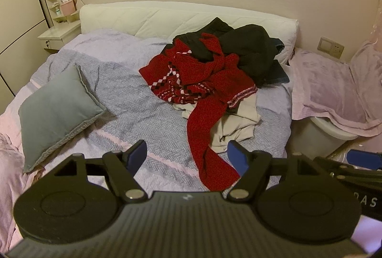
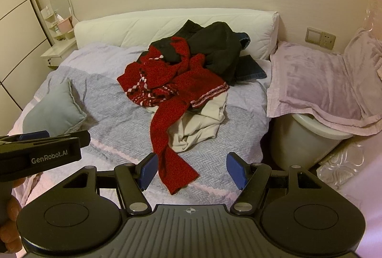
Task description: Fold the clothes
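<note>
A heap of clothes lies on the bed. On top is a red patterned sweater with one sleeve trailing toward me; it also shows in the right wrist view. Black garments lie behind it, a cream garment lies under it. My left gripper is open and empty, above the bed's near edge, just short of the sleeve end. My right gripper is open and empty, its jaws standing on either side of the sleeve end. The left gripper body shows at the right view's left edge.
A grey cushion lies on the bed's left side. A white padded headboard is at the back. A pink cloth drapes over a white bin to the right of the bed. A nightstand with a mirror stands at far left.
</note>
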A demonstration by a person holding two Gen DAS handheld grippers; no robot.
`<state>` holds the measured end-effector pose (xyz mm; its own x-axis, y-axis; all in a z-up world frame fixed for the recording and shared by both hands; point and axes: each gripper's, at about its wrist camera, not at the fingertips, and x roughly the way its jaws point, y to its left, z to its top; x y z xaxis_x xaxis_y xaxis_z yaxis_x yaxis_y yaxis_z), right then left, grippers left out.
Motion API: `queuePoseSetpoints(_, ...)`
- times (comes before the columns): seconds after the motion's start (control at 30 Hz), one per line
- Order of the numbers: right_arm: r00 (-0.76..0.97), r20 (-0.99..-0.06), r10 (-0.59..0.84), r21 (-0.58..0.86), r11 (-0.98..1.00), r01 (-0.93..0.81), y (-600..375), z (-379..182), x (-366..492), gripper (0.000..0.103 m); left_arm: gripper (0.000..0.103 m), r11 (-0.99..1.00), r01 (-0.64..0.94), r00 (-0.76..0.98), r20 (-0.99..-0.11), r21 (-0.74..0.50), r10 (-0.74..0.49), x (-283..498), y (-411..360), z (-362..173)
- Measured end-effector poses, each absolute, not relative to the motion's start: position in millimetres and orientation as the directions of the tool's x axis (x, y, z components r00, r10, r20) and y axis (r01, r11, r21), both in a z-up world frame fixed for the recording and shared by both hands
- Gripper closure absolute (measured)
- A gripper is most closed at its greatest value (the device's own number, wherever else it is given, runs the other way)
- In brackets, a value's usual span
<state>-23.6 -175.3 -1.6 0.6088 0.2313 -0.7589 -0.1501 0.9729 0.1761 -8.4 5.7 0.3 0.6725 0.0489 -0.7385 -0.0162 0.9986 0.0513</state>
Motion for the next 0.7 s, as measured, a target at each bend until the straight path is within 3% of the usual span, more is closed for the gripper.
queuePoseSetpoints(0.7,0.623,-0.749,0.225,0.16,0.974,-0.159,-160.5,2.7,-21.3,0.036,0.031,0.999,-0.023,0.672,-0.739,0.036,0.042,-9.5,27.3,-0.3)
